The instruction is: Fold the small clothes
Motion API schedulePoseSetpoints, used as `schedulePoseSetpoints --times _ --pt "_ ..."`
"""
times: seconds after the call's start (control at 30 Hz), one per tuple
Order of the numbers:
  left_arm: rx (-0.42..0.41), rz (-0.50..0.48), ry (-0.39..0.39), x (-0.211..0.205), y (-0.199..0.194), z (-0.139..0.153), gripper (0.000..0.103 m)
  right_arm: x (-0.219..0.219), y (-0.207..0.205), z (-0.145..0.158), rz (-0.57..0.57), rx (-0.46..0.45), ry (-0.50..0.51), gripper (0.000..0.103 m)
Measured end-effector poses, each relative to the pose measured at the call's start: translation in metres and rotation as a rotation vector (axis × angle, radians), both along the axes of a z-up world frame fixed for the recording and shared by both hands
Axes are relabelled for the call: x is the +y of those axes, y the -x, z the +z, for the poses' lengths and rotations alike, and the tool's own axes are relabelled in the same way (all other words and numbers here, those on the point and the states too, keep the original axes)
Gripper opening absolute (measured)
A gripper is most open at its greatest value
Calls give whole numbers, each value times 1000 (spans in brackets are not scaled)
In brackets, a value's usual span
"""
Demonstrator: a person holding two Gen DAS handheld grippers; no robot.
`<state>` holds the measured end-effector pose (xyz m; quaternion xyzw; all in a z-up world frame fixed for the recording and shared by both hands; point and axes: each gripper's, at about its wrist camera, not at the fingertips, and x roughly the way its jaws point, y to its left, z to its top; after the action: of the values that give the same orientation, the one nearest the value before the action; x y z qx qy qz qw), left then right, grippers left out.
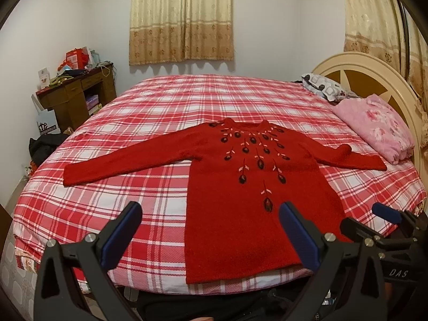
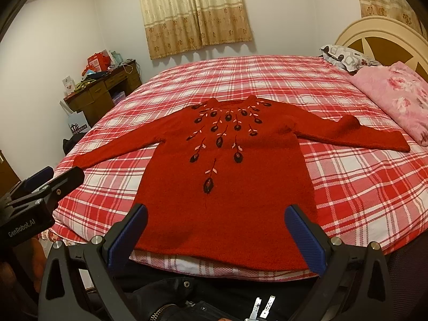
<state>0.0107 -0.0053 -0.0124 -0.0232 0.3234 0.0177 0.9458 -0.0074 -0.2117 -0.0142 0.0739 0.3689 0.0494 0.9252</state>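
A small red knitted sweater (image 1: pixel 240 214) with dark embroidered flowers lies flat, face up, on the bed, both sleeves spread out; it also shows in the right wrist view (image 2: pixel 222 200). Its hem is at the near bed edge. My left gripper (image 1: pixel 211 211) is open and empty, held above the hem's left part. My right gripper (image 2: pixel 216 214) is open and empty, held above the middle of the hem. The right gripper shows at the right edge of the left wrist view (image 1: pixel 371 219); the left one shows at the left edge of the right wrist view (image 2: pixel 53 176).
The bed has a red and white plaid sheet (image 1: pixel 133 139). A folded pink floral blanket (image 1: pixel 379 131) and a patterned pillow (image 1: pixel 323 85) lie by the cream headboard (image 1: pixel 374 80). A cluttered wooden desk (image 1: pixel 77 91) stands left of the bed.
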Motion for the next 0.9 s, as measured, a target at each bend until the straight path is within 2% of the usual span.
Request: schedulePoseSetpoints --times 0.1,0.23,0.43,0.67,0.9 --pt "10 -12 1 -1 -2 -3 103 -2 -2 -3 6 10 -7 102" --pt "30 -90 52 -2 -8 -8 103 -4 -9 -9 38 19 -19 102" --pt "49 -114 14 -1 -31 -20 103 -25 -31 -28 25 42 -3 102" --pt "75 -125 -24 6 -79 -36 103 -78 -77 -67 -66 129 14 102" --pt "79 -132 -59 11 -134 -48 103 -155 -113 -91 -224 182 42 102"
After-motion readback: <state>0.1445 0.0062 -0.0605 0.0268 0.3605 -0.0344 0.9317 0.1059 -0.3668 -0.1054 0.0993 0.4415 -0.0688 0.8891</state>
